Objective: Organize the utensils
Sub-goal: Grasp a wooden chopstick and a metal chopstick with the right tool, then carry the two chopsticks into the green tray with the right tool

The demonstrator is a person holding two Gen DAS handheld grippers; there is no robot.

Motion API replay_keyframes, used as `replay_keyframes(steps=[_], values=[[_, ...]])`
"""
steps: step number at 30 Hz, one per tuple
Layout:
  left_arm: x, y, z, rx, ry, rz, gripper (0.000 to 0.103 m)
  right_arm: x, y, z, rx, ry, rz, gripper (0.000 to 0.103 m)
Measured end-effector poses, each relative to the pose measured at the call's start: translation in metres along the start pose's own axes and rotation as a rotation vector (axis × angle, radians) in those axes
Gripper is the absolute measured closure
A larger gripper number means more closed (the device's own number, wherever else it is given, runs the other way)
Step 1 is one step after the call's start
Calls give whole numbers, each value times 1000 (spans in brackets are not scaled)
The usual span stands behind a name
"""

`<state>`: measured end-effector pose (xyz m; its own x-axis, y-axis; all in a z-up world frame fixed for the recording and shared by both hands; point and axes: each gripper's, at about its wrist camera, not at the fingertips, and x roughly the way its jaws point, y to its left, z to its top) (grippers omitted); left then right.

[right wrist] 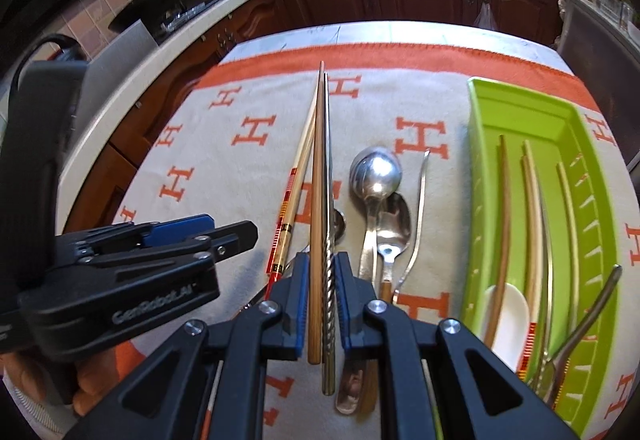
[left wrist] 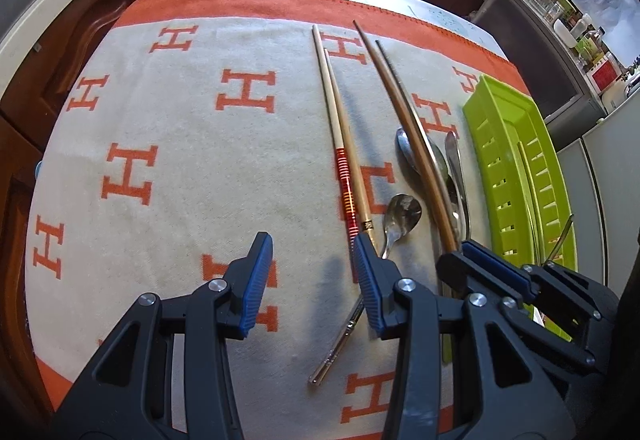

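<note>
My right gripper [right wrist: 322,260] is shut on two chopsticks side by side, a brown wooden chopstick [right wrist: 318,180] and a twisted metal chopstick [right wrist: 329,268]. Their far ends point away over the cloth. In the left wrist view the same pair [left wrist: 400,100] slants up from the right gripper [left wrist: 458,252]. My left gripper [left wrist: 312,244] hangs open over the cloth with nothing between its fingers. It sits just left of the right one [right wrist: 224,236]. Two pale chopsticks with red bands [left wrist: 338,112] lie on the cloth. Steel spoons [right wrist: 376,170] and a fork [right wrist: 420,208] lie beside them.
A lime-green slotted tray [right wrist: 480,160] stands along the right side and holds several chopsticks, a white spoon and a fork. The cream cloth with orange H letters [left wrist: 160,120] covers the table. Dark wooden cabinets and a counter run behind it.
</note>
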<state>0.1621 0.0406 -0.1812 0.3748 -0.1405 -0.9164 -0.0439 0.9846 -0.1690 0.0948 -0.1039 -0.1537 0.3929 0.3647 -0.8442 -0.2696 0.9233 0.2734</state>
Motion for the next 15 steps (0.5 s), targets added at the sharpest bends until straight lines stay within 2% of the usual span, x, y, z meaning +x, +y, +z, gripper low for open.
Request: replay_keyframes(steps=[7,15], values=[[-4,-14,1,34,-1,-9,64,-44,-20,-5,53,-83,-9,91],[-3,-30,4,62,10,1,64,-87,-60,-18,140,-155,-97,91]])
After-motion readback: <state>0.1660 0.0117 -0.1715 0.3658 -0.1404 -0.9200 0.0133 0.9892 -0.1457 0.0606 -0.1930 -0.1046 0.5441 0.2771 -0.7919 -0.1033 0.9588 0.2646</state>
